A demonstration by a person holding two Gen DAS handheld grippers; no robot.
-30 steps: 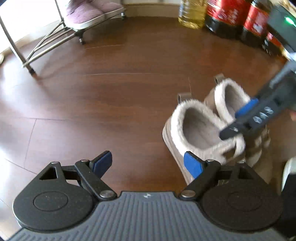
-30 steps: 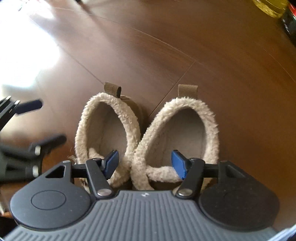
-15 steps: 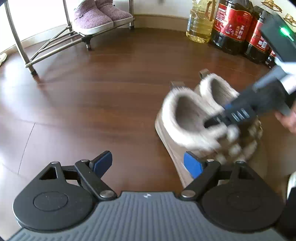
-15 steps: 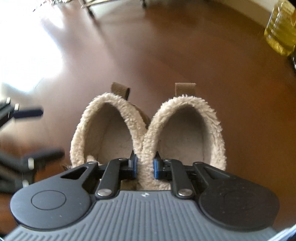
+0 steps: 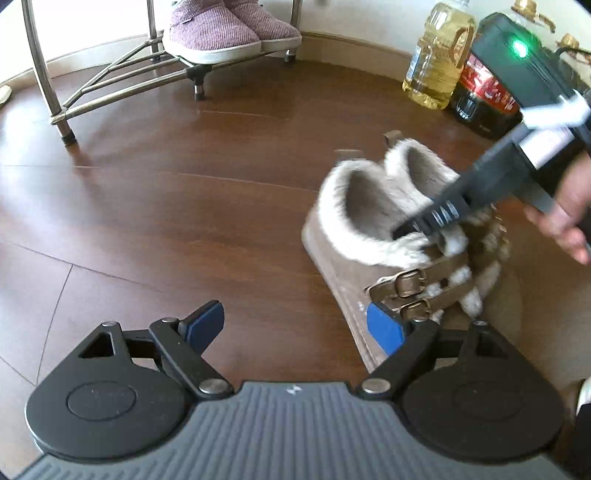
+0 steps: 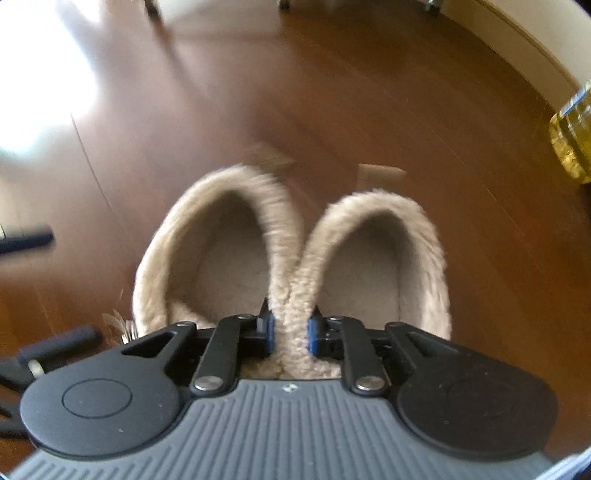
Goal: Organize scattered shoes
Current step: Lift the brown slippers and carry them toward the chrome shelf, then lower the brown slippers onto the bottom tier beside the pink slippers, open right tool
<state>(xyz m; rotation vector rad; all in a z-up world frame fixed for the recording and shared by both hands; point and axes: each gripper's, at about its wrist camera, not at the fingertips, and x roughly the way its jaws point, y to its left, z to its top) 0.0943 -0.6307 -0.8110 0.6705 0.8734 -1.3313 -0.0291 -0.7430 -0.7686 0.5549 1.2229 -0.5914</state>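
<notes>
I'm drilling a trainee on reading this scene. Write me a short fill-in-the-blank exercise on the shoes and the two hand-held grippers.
1. The right hand-held gripper is shut on the inner collars of the two ____ fleece-lined shoes.
2. The left hand-held gripper holds nothing; its jaws are ____.
3. The purple slippers rest on a metal ____.
4. Each strap on the near shoe's side is fastened by a ____.

Missing words: beige; open; rack; buckle

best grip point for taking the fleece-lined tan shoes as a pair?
The two touching inner collar walls, pinched together from above at the front of the openings. The tan shoes stand side by side with fleece rims pressed together, forming one ridge thin enough for the jaws. The right gripper is clamped there; the left gripper is open.
</notes>
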